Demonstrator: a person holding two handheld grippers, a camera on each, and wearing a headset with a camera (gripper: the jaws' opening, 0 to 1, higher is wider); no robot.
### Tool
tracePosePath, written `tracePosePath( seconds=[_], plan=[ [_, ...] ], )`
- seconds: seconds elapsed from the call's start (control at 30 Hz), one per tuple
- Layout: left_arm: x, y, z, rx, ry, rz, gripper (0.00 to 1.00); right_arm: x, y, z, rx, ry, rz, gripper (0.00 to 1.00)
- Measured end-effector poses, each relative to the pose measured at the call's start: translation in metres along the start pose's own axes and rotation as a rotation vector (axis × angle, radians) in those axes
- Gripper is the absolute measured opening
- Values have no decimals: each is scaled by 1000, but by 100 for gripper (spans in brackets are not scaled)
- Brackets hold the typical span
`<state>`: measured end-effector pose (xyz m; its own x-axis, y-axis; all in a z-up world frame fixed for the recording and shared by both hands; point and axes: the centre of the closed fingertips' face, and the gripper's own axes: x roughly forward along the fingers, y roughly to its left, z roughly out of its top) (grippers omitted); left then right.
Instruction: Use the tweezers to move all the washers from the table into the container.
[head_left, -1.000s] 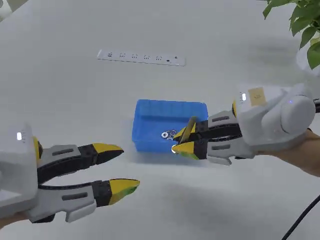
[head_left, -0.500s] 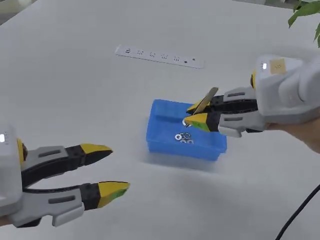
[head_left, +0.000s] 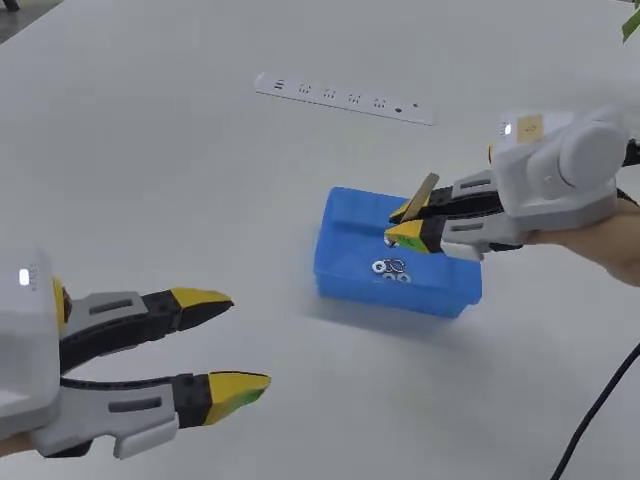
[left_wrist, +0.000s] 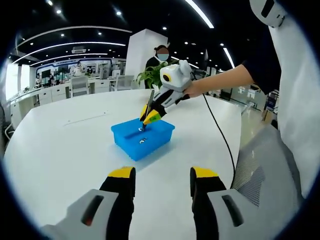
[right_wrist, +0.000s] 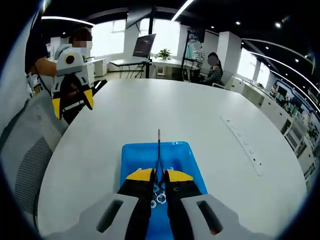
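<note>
A blue container (head_left: 395, 292) sits on the white table with a few washers (head_left: 388, 268) inside it. My right gripper (head_left: 405, 225) hovers over its right side, shut on the tweezers (head_left: 417, 196), whose thin blades stick up past the fingers. In the right gripper view the tweezers (right_wrist: 159, 150) run forward between the closed yellow fingertips, my right gripper (right_wrist: 159, 176) above the container (right_wrist: 135, 160) and the washers (right_wrist: 162, 197). My left gripper (head_left: 230, 340) hangs open and empty well to the left of the container. The left gripper view has my left gripper (left_wrist: 162, 175) facing the container (left_wrist: 135, 149).
A white power strip (head_left: 345, 98) lies beyond the container. A black cable (head_left: 600, 410) trails off the right side. Grey mesh chairs (left_wrist: 260, 160) stand at the table's edge, and people are farther back in the room.
The right gripper with the tweezers has shifted from the container's front edge to above its right side. The left gripper stays open. The head camera has moved.
</note>
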<state>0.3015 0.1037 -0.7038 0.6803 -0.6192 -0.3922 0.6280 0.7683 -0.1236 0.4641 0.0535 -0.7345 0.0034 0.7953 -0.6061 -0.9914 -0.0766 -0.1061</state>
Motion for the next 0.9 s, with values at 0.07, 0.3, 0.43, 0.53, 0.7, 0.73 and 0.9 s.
tracePosePath(
  seconds=[0.07, 0.3, 0.43, 0.53, 0.7, 0.73, 0.9],
  plan=[
    [0, 0, -1, -4, 3, 2, 49, 3, 2, -2, 1, 6, 11, 10],
    [-1, 0, -2, -7, 5, 5, 49, 8, 2, -15, 9, 37, 22, 10],
    [-2, 1, -5, -14, 7, 6, 49, 9, 1, -20, 14, 49, 22, 10],
    [-3, 1, -7, -18, 12, 8, 50, 9, 2, -22, 13, 56, 24, 10],
    [-5, 0, -9, -25, 13, 13, 50, 10, 6, -23, 15, 60, 31, 10],
    [-5, 0, -8, -25, 12, 13, 50, 10, 7, -23, 16, 61, 32, 10],
    [-5, -1, -9, -22, 15, 10, 50, 10, 9, -23, 12, 63, 36, 10]
  ],
)
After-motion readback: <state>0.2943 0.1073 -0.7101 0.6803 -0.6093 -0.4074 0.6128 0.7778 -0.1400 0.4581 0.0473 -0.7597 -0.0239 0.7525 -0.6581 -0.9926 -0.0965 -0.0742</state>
